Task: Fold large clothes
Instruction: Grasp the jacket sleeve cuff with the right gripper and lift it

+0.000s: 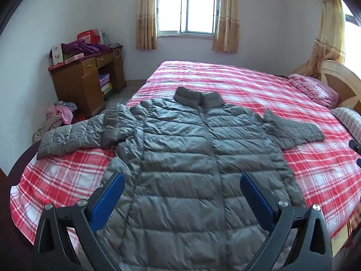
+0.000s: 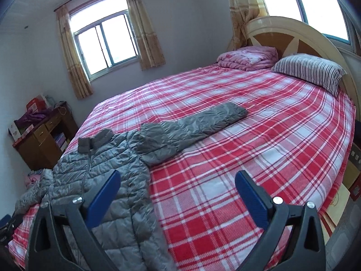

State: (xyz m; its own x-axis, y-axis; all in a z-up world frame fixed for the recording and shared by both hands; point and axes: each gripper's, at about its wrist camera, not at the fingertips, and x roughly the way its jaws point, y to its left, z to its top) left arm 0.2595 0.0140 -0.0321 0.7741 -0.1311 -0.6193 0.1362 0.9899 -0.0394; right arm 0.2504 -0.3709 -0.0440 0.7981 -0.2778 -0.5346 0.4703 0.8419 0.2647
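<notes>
A grey quilted puffer jacket (image 1: 191, 149) lies flat and face up on the red plaid bed (image 1: 315, 171), zipped, collar far from me, both sleeves spread out sideways. My left gripper (image 1: 181, 180) is open and empty, hovering above the jacket's lower body. In the right wrist view the jacket (image 2: 108, 164) lies at the lower left with its right sleeve (image 2: 203, 122) stretched across the bed (image 2: 259, 149). My right gripper (image 2: 177, 178) is open and empty above the bedsheet, just right of the jacket's side edge.
A pink folded quilt (image 2: 248, 58) and a striped pillow (image 2: 311, 70) lie by the headboard (image 2: 300, 36). A wooden desk (image 1: 88, 79) with boxes and purple cloth stands left of the bed. A heap of clothes (image 1: 58, 115) lies on the floor beside it.
</notes>
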